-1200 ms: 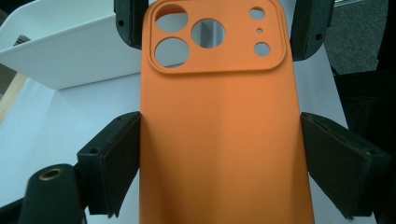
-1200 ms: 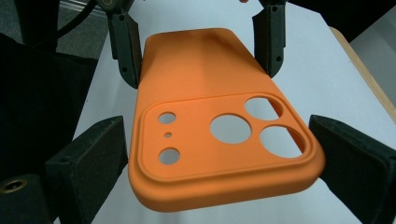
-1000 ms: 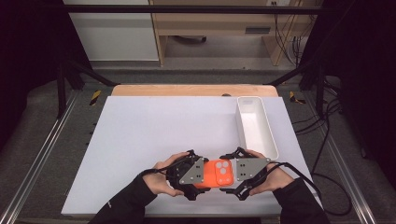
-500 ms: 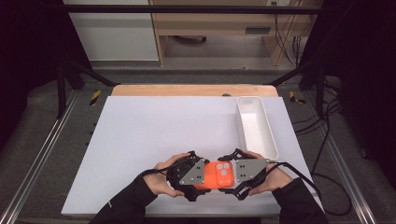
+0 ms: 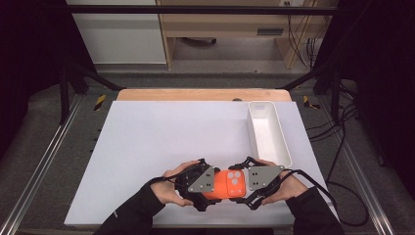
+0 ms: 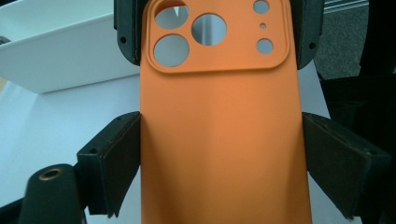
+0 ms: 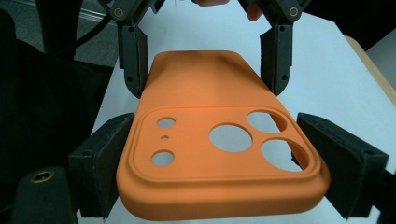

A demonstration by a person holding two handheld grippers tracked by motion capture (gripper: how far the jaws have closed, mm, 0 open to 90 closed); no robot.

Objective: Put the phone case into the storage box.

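High view showed nothing shifted over the last second: the orange phone case (image 5: 226, 183) stayed bridged between both tools near the table's (image 5: 161, 142) front edge; the left gripper (image 6: 219, 154) and right gripper (image 7: 224, 163) each remained clamped on one end; open room lay ahead, the white tray (image 5: 268, 132) well apart rightward.

Orange phone case (image 5: 227, 183), camera-cutout end to the right, clamped between 2 tools, near table edge
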